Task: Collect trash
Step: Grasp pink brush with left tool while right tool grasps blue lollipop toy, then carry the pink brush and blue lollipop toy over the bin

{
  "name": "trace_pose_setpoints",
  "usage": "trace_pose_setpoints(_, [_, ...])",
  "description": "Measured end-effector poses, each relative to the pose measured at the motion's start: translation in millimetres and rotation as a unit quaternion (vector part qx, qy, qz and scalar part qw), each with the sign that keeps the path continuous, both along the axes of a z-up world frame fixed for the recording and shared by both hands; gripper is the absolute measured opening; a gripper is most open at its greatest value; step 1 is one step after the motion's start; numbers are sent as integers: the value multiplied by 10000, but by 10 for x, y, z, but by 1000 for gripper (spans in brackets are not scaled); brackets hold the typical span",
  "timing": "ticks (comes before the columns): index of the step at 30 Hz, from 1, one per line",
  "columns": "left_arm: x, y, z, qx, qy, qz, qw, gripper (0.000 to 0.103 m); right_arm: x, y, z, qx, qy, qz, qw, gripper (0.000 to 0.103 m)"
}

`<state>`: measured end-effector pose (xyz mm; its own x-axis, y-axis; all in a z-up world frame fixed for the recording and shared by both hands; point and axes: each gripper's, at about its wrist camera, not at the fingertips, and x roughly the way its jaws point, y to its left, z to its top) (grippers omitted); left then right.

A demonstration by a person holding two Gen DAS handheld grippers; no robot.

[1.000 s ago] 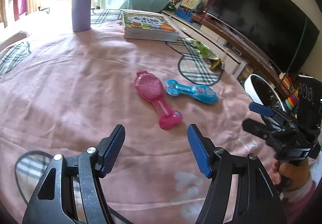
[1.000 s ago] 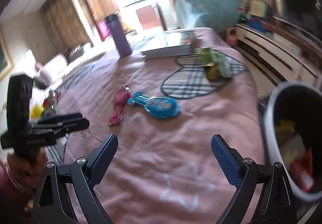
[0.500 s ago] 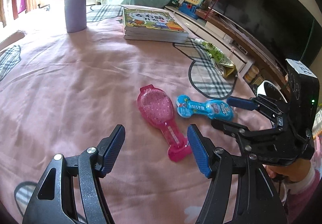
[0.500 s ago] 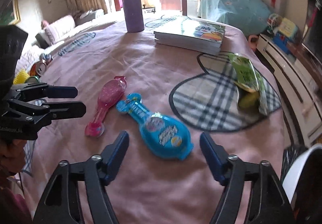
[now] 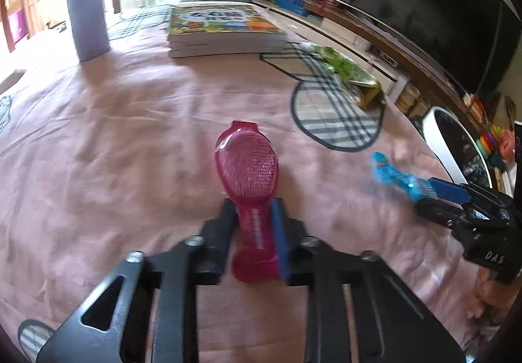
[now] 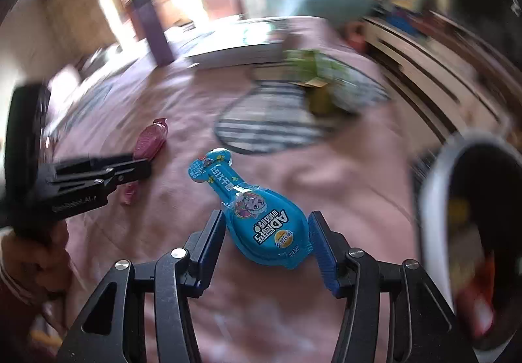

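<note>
My left gripper [image 5: 254,226] is shut on the narrow end of a pink bottle-shaped wrapper [image 5: 249,167], whose wide end points away over the pink tablecloth. My right gripper [image 6: 266,245] is shut on the wide end of a blue bottle-shaped wrapper [image 6: 248,209] and holds it above the cloth. In the left wrist view the right gripper [image 5: 456,196] with the blue wrapper [image 5: 394,177] is at the right. In the right wrist view the left gripper [image 6: 130,170] and pink wrapper [image 6: 150,141] are at the left. A green snack bag [image 5: 345,69] lies on the plaid patch.
A white-rimmed trash bin [image 6: 473,232] with wrappers inside stands off the table's right edge, also in the left wrist view [image 5: 456,141]. A purple tumbler [image 5: 86,4] and stacked books [image 5: 222,30] stand at the far side. A TV and low cabinet are beyond.
Both grippers moved forward and closed: the left on the pink wrapper, the right on the blue wrapper. The blue wrapper has moved right, away from the pink one.
</note>
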<state>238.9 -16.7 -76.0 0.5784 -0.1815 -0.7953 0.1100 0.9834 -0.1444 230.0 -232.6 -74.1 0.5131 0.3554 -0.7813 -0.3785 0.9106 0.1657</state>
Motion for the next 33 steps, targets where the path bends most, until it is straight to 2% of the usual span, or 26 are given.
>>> trace_pose_setpoints(4, [-154, -133, 21, -36, 11, -510, 9987, 17, -200, -225, 0, 148, 95, -378, 9991, 54])
trace_pose_setpoints(8, [-377, -260, 28, -10, 89, -968, 9953, 17, -312, -218, -36, -6, 75, -282, 9996, 55])
trace_pose_setpoints(10, [-430, -265, 30, -3, 105, -981, 9951, 17, -316, -182, -25, -95, 80, -190, 9997, 60])
trace_pose_setpoints(12, [-440, -252, 32, -5, 96, -907, 9958, 17, -312, -161, -10, -82, 53, -50, 9999, 74])
trace_pose_setpoints(16, [-431, -267, 7, -25, 80, -809, 9967, 17, -341, -115, 1, -382, -141, 160, 9990, 77])
trace_pose_setpoints(19, [-435, -304, -8, 15, 29, -802, 9968, 17, -337, -101, -43, -471, -153, 215, 9985, 72])
trace_pose_setpoints(20, [-436, -305, -14, 9, 17, -798, 9968, 17, -339, -95, -56, -484, -177, 212, 9984, 56])
trace_pose_setpoints(21, [-443, -309, -10, -22, 11, -799, 9968, 17, -344, -97, -67, -495, -191, 201, 9984, 51])
trace_pose_setpoints(24, [-503, -331, 16, -170, -18, -826, 9964, 17, -375, -139, -64, -354, -217, 87, 9991, 51])
trace_pose_setpoints(33, [-726, -673, 173, -260, -188, -1101, 9934, 17, -664, -524, 123, 569, -342, -494, 9966, 51])
